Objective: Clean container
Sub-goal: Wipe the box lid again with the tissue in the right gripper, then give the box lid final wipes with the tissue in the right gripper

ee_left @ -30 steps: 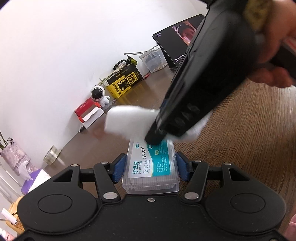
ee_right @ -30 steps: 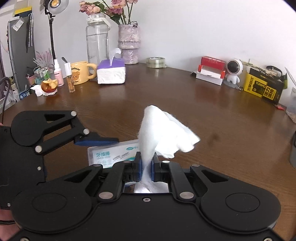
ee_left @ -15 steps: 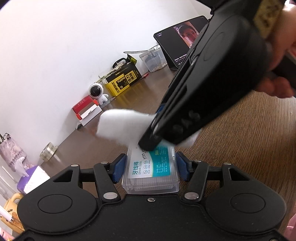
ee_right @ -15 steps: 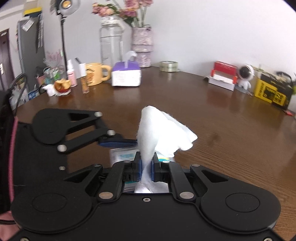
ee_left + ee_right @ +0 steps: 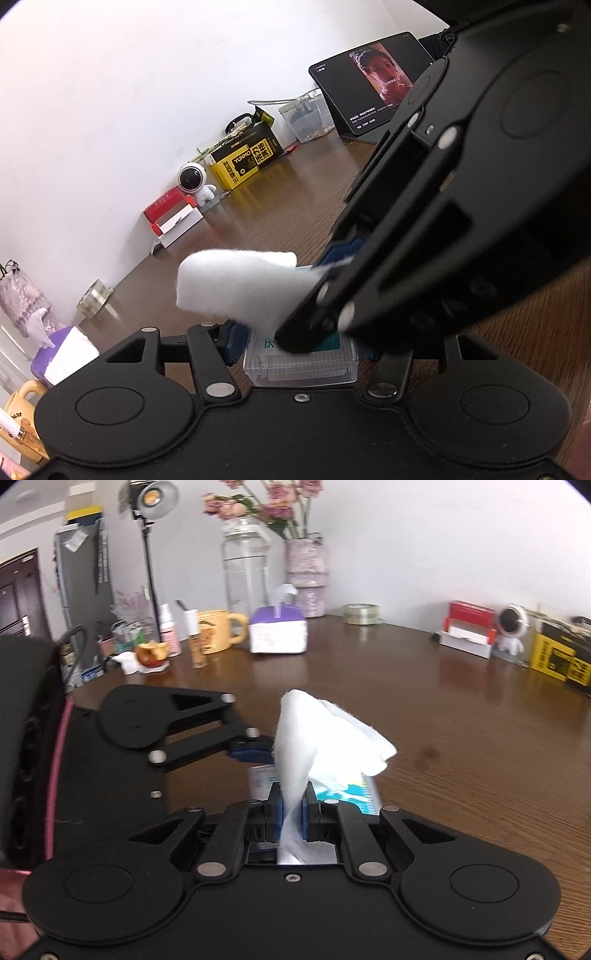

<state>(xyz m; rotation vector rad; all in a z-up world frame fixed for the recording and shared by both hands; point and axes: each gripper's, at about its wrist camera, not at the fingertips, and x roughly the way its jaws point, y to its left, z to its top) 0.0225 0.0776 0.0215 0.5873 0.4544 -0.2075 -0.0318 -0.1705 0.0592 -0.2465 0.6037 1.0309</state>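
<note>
Container (image 5: 301,363) clamped by left claw (image 5: 299,343), lower centre – steadied on table (image 5: 295,206) for wiping. Tissue (image 5: 317,738) pinched in right claw (image 5: 293,812) – pressed on lid.

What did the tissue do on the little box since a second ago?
The right tool slid the tissue along the box lid toward the left tool, now covering most of the label. Both grips stayed the same: left tool on the box, right on the tissue.

A lived-in home: flower vase (image 5: 306,576), mug (image 5: 216,630), tissue box (image 5: 277,629) crowd the table (image 5: 461,716).
</note>
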